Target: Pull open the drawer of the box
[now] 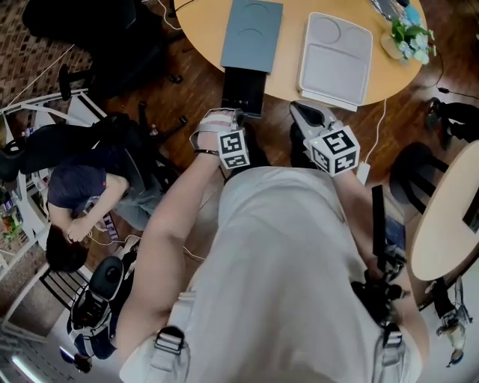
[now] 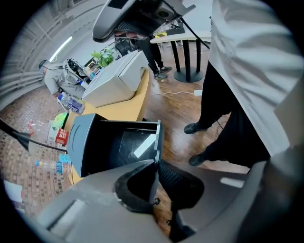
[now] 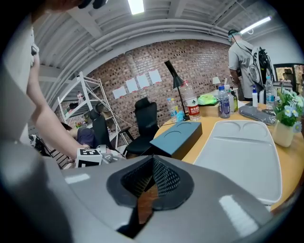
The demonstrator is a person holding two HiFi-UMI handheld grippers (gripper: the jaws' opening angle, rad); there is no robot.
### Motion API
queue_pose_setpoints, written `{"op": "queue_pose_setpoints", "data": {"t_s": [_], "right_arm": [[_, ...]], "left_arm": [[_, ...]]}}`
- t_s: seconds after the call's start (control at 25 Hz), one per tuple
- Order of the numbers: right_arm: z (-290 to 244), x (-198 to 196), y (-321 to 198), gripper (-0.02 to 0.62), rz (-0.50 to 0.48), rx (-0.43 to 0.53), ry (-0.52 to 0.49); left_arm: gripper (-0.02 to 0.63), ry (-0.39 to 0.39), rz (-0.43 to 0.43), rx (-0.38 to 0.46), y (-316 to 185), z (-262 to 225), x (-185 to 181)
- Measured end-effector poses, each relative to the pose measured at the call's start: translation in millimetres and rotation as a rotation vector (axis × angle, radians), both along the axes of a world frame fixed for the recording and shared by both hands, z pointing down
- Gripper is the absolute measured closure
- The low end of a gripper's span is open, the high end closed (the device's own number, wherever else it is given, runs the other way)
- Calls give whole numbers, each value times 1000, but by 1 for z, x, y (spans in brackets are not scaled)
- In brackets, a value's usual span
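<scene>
Head view, looking steeply down past my pale shirt: round wooden bench (image 1: 202, 22) at the top, with the blue-grey box (image 1: 252, 34) lying on it near the edge. Its black drawer (image 1: 243, 91) sticks out past the bench rim, over the wood floor (image 1: 172, 112). My left gripper (image 1: 239, 116) reaches the drawer's outer end. My right gripper (image 1: 301, 111) is off to the right, apart from the drawer, just below a white tray (image 1: 335, 51) that lies beside the box. A potted plant (image 1: 410, 36) stands at the bench's far right. A seated person (image 1: 75, 194) bends forward at the left.

Left gripper view: my jaws are clamped on the drawer's thin front wall, one pad on each side, pinching it. The drawer is open, its dark inside showing, its back end inside the box.

Right gripper view: my jaws are pressed together with nothing between them; only floor shows through the slit below the pads. Box and tray lie ahead on the bench, with bottles (image 3: 192, 105) farther back.
</scene>
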State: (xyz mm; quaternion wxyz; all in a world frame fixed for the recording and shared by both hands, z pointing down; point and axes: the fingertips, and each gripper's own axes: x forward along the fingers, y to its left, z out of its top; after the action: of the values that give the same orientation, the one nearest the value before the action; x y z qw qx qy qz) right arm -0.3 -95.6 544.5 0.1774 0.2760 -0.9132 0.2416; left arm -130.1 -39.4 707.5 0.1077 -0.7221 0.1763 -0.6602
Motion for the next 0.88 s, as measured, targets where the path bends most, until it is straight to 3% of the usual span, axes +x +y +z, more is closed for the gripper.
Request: {"op": "queue_pose_setpoints", "data": {"t_s": [0.24, 0.6, 0.72, 0.88], "right_arm": [[-6, 10, -12, 588, -39, 14, -13], [-19, 16, -24, 588, -149, 64, -46], [-27, 21, -28, 588, -201, 103, -49], [-35, 28, -20, 588, -268, 147, -49]], "left_arm": [[571, 13, -119, 36, 0, -17, -3], [600, 156, -395, 148, -1, -76, 8], [600, 238, -506, 194, -4, -94, 21], [600, 435, -696, 225, 2, -116, 45]]}}
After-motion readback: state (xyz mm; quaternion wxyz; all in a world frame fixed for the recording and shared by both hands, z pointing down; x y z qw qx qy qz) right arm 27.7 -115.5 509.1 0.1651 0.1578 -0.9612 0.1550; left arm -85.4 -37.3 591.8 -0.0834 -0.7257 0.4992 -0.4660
